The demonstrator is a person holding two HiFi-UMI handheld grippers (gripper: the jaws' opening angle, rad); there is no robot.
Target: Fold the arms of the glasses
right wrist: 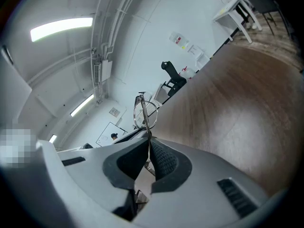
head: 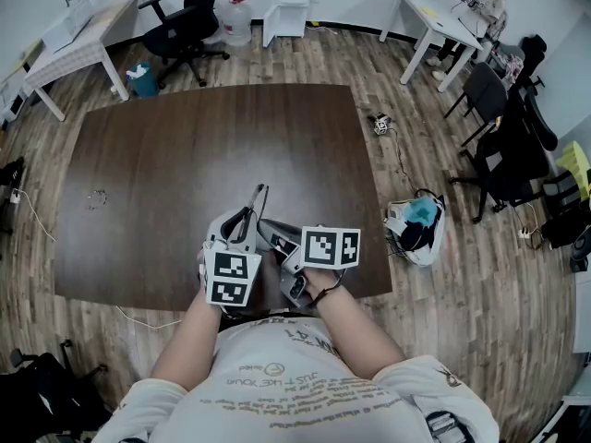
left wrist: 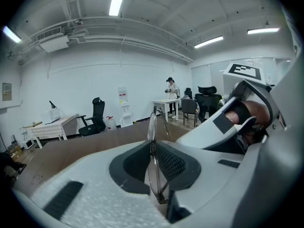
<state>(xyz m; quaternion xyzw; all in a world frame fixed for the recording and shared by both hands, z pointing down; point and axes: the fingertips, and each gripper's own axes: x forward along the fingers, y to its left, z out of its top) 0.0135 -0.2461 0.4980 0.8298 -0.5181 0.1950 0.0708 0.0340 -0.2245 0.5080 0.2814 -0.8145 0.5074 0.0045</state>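
Inspector: Holding the glasses (head: 252, 212) above the table's (head: 166, 155) near edge; left gripper (head: 242, 236) pinches the frame, right gripper (head: 275, 235) pinches a thin arm.
Desk: Progress?
Inspector: I judge one arm mid-fold, sticking out past the lenses; neither looks folded flat yet.

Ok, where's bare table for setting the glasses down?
The dark brown wooden table is bare from the thin-framed glasses to its far edge and both sides, bar a small faint mark at left. Crowded only at the near edge, where left tool and right tool grip them.
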